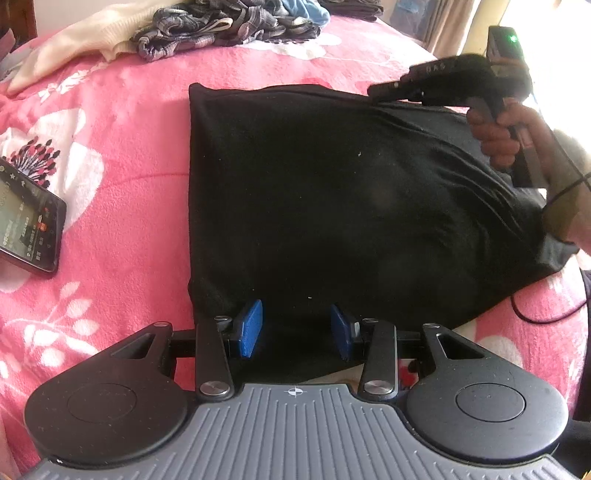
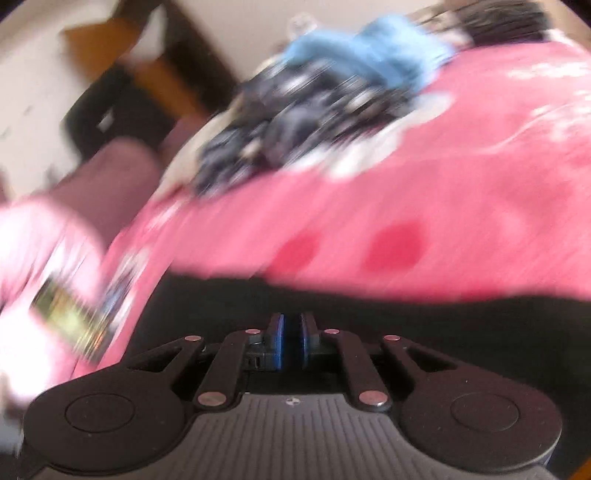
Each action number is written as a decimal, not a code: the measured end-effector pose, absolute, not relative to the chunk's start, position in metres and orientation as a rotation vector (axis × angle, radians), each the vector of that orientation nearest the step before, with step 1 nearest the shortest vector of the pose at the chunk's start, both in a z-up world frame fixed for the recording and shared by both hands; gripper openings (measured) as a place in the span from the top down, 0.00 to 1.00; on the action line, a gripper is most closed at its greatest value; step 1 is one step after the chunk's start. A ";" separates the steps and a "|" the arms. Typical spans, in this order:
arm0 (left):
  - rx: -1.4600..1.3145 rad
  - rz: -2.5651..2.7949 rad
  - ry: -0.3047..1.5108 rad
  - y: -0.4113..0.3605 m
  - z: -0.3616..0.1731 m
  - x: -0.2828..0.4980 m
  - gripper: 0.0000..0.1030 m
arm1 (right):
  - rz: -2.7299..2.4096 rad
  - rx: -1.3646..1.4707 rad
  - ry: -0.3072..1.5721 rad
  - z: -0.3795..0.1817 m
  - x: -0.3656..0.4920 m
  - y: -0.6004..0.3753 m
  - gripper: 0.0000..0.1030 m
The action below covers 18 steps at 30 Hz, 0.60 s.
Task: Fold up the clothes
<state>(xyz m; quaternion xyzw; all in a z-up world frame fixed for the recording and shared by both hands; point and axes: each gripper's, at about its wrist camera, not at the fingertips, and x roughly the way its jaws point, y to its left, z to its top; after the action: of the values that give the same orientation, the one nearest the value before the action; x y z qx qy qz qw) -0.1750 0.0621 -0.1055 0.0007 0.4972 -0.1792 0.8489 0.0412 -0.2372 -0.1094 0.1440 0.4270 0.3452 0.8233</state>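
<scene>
The left gripper [image 1: 295, 328], fingers spread over the black cloth's [image 1: 332, 203] near edge, pins nothing, so the right gripper [image 2: 291, 339], fingers nearly clenched, may drag the fold askew on the bed [image 1: 129, 184].

Garment [image 1: 332, 192] — plain black, no print. Blanket [image 1: 129, 155]: pink, white leaf and flower motifs, darker red spots. Gripper pads [image 1: 253, 328] blue on black linkage, grey ribbed housing. Far pile: cream cloth [image 1: 74, 48], grey-navy plaid [image 1: 207, 29], light blue piece [image 2: 369, 55].
</scene>
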 end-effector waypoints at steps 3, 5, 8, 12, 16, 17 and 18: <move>-0.007 -0.380 1.047 0.063 -0.106 -0.176 0.60 | 0.836 0.278 0.940 -0.105 0.041 -0.230 0.90; -0.008 -0.382 1.047 0.064 -0.106 -0.176 0.60 | 0.956 0.228 0.989 -0.106 0.035 -0.216 0.89; -0.007 -0.386 1.048 0.064 -0.105 -0.177 0.60 | 0.839 0.200 0.980 -0.115 0.041 -0.214 0.91; -0.007 -0.387 1.050 0.066 -0.104 -0.177 0.60 | 0.546 0.449 0.908 -0.109 0.062 -0.263 0.88; 0.004 -0.389 1.052 0.066 -0.102 -0.177 0.60 | 0.664 0.398 0.917 -0.094 0.046 -0.285 0.88; 0.007 -0.390 1.053 0.066 -0.101 -0.177 0.60 | 0.729 0.350 0.953 -0.095 0.038 -0.281 0.88; 0.011 -0.390 1.050 0.065 -0.100 -0.177 0.60 | 0.790 0.303 0.991 -0.097 0.030 -0.275 0.88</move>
<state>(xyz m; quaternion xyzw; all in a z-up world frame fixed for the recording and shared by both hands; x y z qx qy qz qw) -0.1772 0.0651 -0.0998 0.0052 0.4982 -0.1849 0.8471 0.0296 -0.2755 -0.0967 0.1408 0.4610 0.3675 0.7954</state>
